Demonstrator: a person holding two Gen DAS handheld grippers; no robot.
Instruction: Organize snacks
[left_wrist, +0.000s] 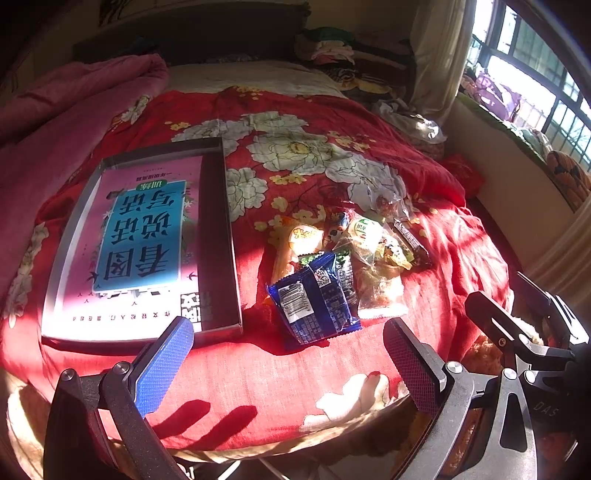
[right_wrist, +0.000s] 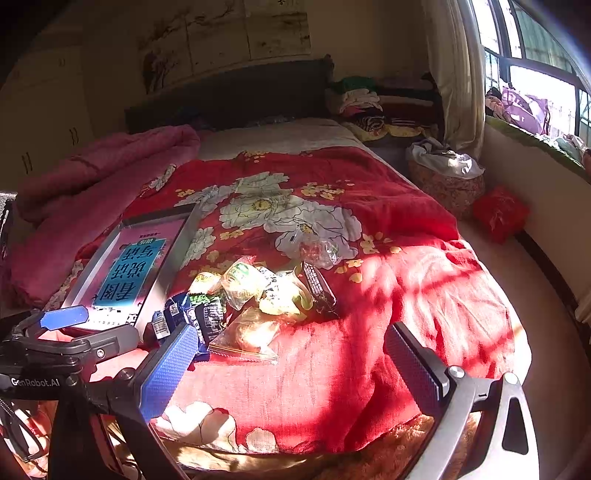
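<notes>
Red floral bedspread (left_wrist: 332, 122) was the work surface, sunlit. Left gripper (left_wrist: 291, 362) and right gripper (right_wrist: 291, 365) both hovered at the near edge, fingers spread wide, holding nothing. Beyond them, snack packets (left_wrist: 332, 266) lay piled just right of a shallow tray (left_wrist: 218, 236) holding 1 pink book (left_wrist: 144, 236).

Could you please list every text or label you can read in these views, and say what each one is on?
"看图说话写话": upside down on the pink book in the tray.
"GenRobot.AI": left claw body, right wrist view.
"DAS": right claw body, left wrist view.
Blue snack packet: barcode, small print too small to read.
Other wrappers: blurred.
</notes>
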